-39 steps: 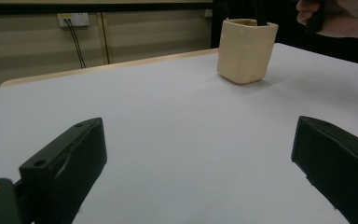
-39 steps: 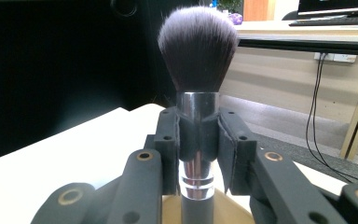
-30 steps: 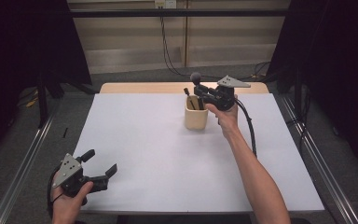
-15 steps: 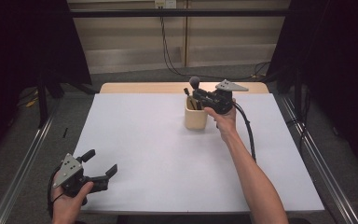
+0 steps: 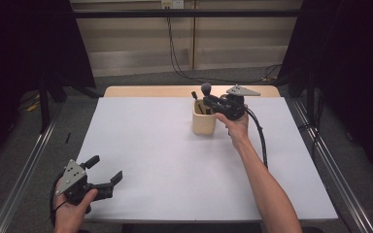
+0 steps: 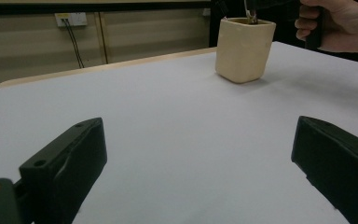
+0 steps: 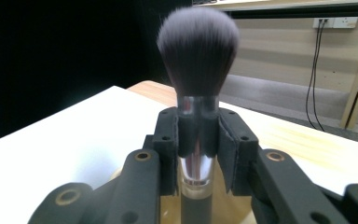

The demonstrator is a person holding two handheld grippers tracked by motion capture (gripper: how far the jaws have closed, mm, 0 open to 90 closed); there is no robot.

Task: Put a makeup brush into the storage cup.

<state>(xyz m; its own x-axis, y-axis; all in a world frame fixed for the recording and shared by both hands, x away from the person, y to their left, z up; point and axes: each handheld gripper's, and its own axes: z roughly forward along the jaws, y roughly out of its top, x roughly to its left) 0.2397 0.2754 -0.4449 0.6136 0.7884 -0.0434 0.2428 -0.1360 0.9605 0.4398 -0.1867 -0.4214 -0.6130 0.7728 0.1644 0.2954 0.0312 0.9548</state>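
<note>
Little has shifted since the earlier frame: right gripper [image 5: 212, 100] still over the cup [image 5: 204, 124], far right of centre on the worktop [image 5: 175, 165], maybe a touch lower. Its jaws are clamped on the makeup brush [image 7: 196, 112] at the metal ferrule, bristles up. Brush looks light, with a stiff handle, a smooth and likely slippery ferrule, and a soft head; best held at ferrule or handle, never the bristles. Left gripper [image 5: 106, 175] idle at the near left edge, jaws wide apart, empty.
</note>
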